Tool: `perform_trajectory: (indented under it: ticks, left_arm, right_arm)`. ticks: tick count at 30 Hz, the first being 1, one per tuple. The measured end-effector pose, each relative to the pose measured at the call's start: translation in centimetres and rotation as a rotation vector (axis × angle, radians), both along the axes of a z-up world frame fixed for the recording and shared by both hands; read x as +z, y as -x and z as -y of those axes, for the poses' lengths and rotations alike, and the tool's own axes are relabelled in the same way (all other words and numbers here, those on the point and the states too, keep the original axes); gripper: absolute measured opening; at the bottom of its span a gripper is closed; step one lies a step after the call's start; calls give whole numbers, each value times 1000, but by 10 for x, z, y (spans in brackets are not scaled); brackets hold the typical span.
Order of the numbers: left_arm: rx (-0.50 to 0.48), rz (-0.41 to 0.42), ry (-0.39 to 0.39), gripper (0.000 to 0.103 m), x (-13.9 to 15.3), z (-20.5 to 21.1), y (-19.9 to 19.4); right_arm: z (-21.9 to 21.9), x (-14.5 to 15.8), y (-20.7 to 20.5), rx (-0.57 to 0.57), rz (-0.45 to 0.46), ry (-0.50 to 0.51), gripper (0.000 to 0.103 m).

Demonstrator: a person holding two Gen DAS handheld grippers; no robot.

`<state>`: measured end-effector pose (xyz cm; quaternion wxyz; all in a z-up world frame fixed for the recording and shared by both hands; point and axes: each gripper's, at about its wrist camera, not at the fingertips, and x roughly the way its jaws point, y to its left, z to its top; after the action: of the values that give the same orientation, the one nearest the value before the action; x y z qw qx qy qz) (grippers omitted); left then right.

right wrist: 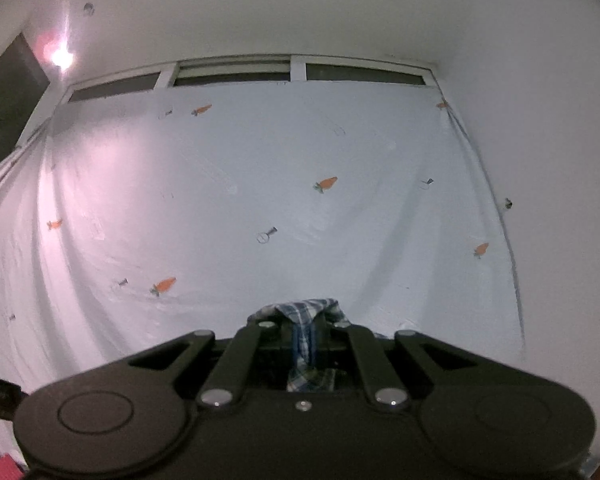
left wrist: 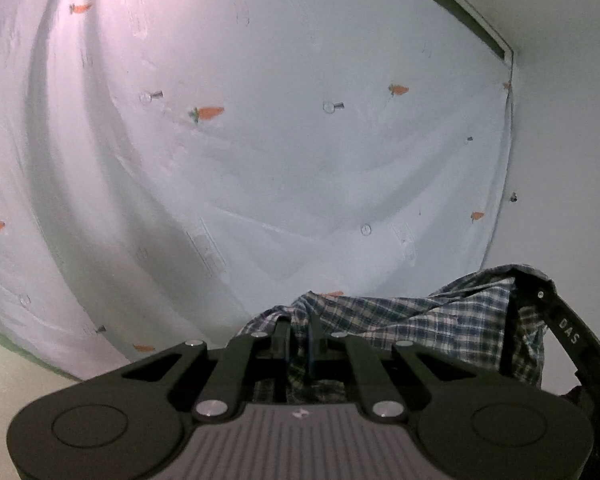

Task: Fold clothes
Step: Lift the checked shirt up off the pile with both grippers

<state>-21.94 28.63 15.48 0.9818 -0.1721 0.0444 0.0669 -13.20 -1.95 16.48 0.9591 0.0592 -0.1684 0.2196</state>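
A blue-and-white plaid shirt (left wrist: 420, 320) hangs stretched between my two grippers, held up in the air. In the left wrist view my left gripper (left wrist: 300, 320) is shut on a bunched edge of the shirt, and the cloth runs down between its fingers. At the right edge of that view the right gripper's black finger (left wrist: 556, 312) pinches the shirt's other end. The right wrist view shows my right gripper (right wrist: 306, 318) shut on a fold of the plaid shirt (right wrist: 304, 344). Most of the shirt is hidden below the gripper bodies.
A white sheet with small carrot prints (left wrist: 280, 160) (right wrist: 260, 180) hangs ahead and fills both views. Above it runs a window frame (right wrist: 236, 72). A white wall (left wrist: 560, 120) stands to the right. A bright lamp glare (right wrist: 62, 56) shows at upper left.
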Motion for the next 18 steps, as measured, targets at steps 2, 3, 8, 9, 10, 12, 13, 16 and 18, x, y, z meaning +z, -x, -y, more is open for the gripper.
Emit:
perform_trajectory:
  ticks: [2, 3, 8, 9, 10, 12, 13, 16, 18]
  left_arm:
    - [4, 8, -16, 9, 3, -3, 6]
    - [4, 9, -17, 9, 4, -5, 8]
    - [-9, -11, 14, 9, 3, -12, 12]
    - [-8, -20, 19, 9, 3, -14, 11]
    - [-6, -30, 21, 9, 3, -14, 11]
    - [1, -46, 20, 9, 3, -16, 11]
    - [6, -52, 18, 9, 2, -17, 12]
    - [30, -85, 27, 9, -3, -25, 6]
    - [45, -108, 37, 9, -7, -32, 1]
  right_arm:
    - [-5, 1, 8, 2, 10, -10, 6]
    - [-7, 2, 11, 5, 15, -14, 6]
    - [-13, 4, 24, 8, 22, -13, 6]
    - [-13, 4, 25, 9, 21, -10, 6]
    - [-15, 5, 26, 11, 19, -8, 6]
    - [-18, 4, 27, 13, 17, -4, 6]
    - [-21, 4, 26, 12, 18, -1, 6]
    - [-30, 2, 23, 19, 5, 16, 6]
    - [-37, -1, 18, 31, -14, 31, 6]
